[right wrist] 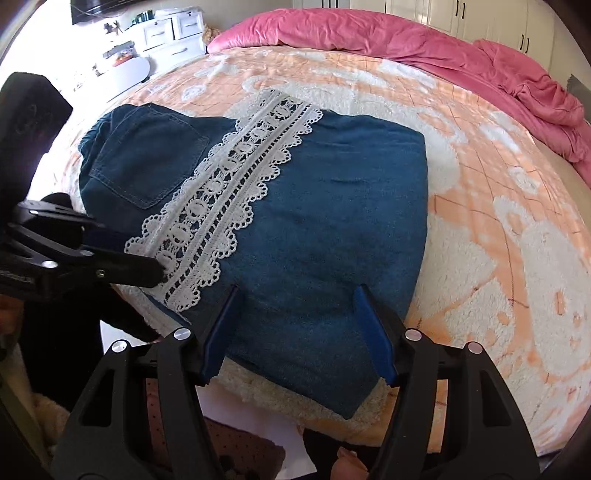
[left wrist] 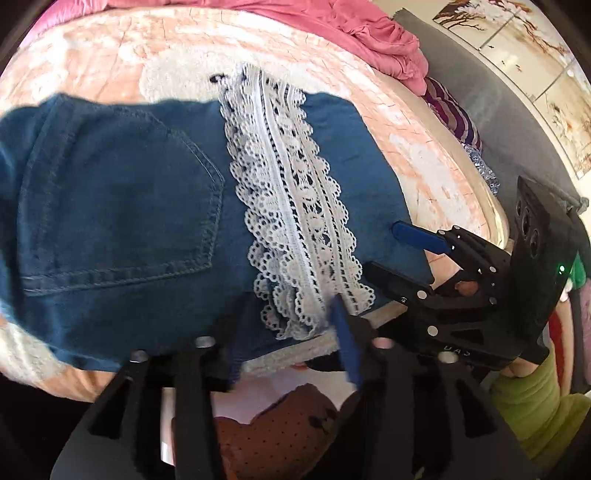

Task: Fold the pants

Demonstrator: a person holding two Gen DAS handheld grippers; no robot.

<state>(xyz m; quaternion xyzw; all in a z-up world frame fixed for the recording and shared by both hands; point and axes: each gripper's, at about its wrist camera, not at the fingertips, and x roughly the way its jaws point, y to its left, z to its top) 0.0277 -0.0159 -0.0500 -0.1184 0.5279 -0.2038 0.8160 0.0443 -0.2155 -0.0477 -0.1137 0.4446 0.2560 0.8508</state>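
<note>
While the folded blue denim pants (right wrist: 280, 221) lie in a compact bundle on the peach-and-white fleece blanket (right wrist: 517, 229) at the centre of the right wrist view, both handheld grippers hover at the near edge of the garment. A band of white lace trim (right wrist: 225, 192) runs diagonally across the denim from upper centre to lower left, with a stitched back pocket (right wrist: 155, 158) to its left. The right gripper (right wrist: 295, 332), at the bottom of that frame, has its blue-padded jaws standing moderately wide over the near edge of the pants, with denim showing between the pads but no pad pressing on it. The left gripper (right wrist: 162, 267) enters from the left edge, its tip at the lower end of the lace; in the left wrist view its own jaws (left wrist: 295, 332) are blurred, one blue pad sitting by the lace's lower end, and whether they grip cloth cannot be told. A rumpled pink duvet (right wrist: 443, 48) lies along the top of the bed, white drawers (right wrist: 166, 33) in the upper left
</note>
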